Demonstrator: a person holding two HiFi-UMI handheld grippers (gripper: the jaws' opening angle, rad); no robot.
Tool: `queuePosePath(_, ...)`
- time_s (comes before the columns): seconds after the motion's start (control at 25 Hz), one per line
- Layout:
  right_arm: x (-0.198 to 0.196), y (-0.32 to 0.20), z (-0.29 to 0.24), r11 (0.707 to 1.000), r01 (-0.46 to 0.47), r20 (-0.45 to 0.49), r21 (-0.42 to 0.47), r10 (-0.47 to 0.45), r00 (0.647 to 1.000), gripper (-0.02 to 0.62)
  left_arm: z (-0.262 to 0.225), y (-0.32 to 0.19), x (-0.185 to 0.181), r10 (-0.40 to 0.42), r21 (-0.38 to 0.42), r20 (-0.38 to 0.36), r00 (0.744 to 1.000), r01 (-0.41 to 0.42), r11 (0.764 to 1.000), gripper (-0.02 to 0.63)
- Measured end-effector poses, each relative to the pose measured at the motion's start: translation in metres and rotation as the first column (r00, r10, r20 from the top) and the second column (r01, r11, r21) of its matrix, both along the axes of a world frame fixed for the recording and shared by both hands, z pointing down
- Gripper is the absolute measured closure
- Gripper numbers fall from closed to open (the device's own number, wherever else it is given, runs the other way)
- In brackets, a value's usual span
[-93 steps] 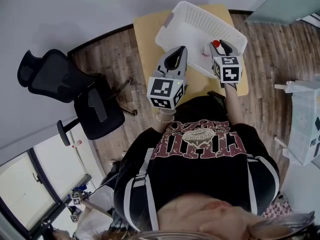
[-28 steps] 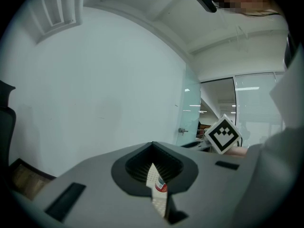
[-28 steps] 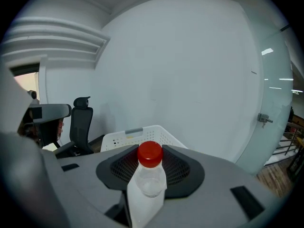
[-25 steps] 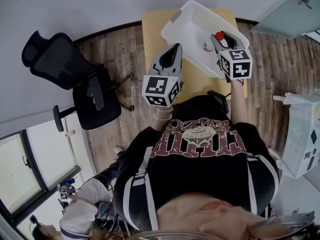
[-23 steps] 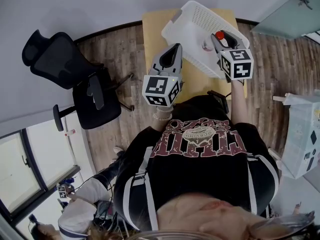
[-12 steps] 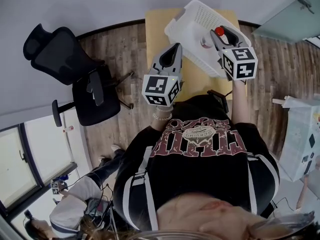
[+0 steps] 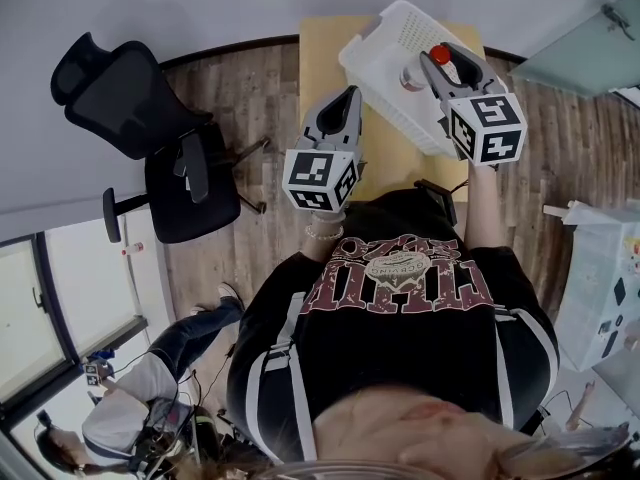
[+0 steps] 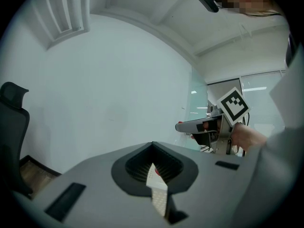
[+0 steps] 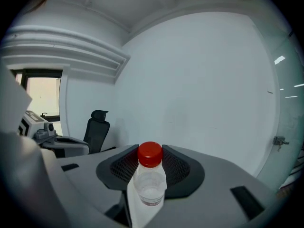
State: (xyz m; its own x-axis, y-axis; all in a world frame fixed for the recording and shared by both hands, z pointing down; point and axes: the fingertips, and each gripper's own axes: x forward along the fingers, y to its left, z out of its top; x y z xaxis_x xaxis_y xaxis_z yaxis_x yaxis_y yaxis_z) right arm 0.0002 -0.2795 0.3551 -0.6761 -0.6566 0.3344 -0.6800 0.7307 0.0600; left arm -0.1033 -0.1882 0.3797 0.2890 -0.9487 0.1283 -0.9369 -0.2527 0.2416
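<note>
While the head view looks down past the person's black printed shirt, both grippers are raised in front of the chest above a light wooden table. The left gripper hangs over the table's near edge with its jaws pressed together and nothing visible between them. The right gripper is clamped on a clear plastic bottle with a red cap, and it holds that bottle over a white perforated basket that sits on the table. The two grippers are apart, the left one lower in the view. A black office chair stands on the wood floor to the left of the table. In the left gripper view the jaws meet in a closed seam with only a thin white pad showing there; beyond them the right gripper's marker cube and the hand holding it appear against a pale wall. In the right gripper view the bottle stands upright between the jaws, gripped at its body, the red cap rising above them, with the office chair against the wall behind.
</note>
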Motion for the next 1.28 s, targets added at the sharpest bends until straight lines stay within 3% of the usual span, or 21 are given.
queuePosePath(0.8,-0.045,0.036,-0.064,0.980,0.167,0.057,0.111,-0.174,0.983,0.439,0.001,0.023,-0.024,-0.088,0.008,-0.016,0.996,0.088,0.996,0.560)
queuePosePath(1.28,-0.088,0.058,-0.065,0.951,0.286,0.087,0.114,-0.297,0.951,0.439,0.004,0.046,-0.056,-0.184,0.000,-0.012,0.983,0.184,0.983,0.560)
